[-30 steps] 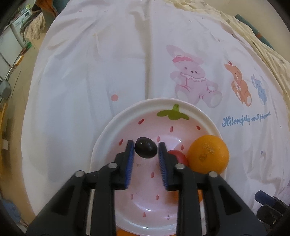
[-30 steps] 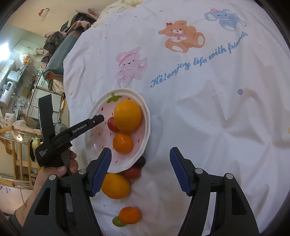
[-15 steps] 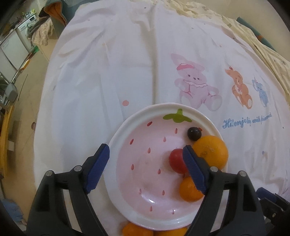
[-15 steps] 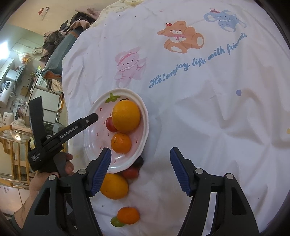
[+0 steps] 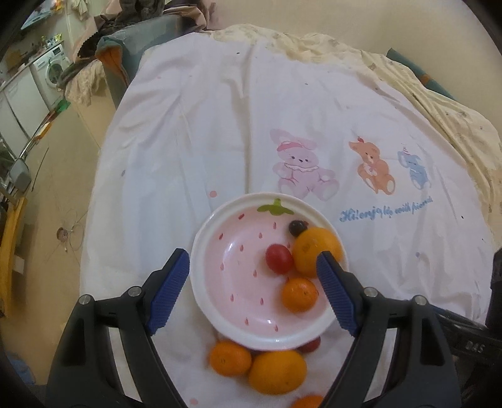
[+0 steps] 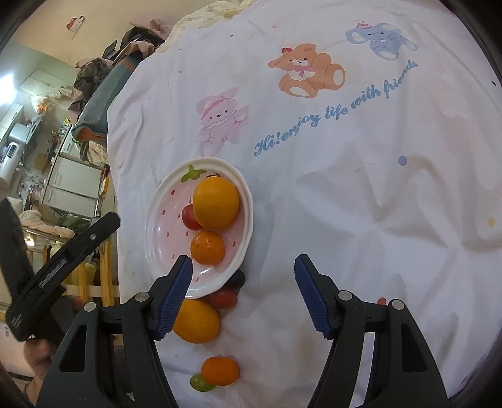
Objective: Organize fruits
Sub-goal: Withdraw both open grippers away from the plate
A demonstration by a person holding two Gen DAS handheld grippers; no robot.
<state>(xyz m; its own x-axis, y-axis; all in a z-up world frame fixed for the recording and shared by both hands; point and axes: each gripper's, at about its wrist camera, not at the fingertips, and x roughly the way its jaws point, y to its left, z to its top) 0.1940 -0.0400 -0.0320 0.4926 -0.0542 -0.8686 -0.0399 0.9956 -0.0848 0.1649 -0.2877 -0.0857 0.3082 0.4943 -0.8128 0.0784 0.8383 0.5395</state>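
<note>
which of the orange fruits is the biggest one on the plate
The large orange at the plate's far side, beside the red cherry tomato. The small tangerine nearer the right gripper is clearly smaller.

Beige wall (image 5: 313, 18) behind, tan floor (image 5: 62, 188) at left. White washing machine (image 5: 51, 70) beside pale cabinets (image 6: 73, 185). Heaped clothes (image 6: 94, 72) on dark furniture. Wooden chair frame (image 6: 103, 282) low at left. Bright glare (image 6: 9, 81) from upper left.

2 wrist fisheyes look steeply down, close, sharing the plate (image 5: 200, 251) (image 6: 150, 226).
</note>
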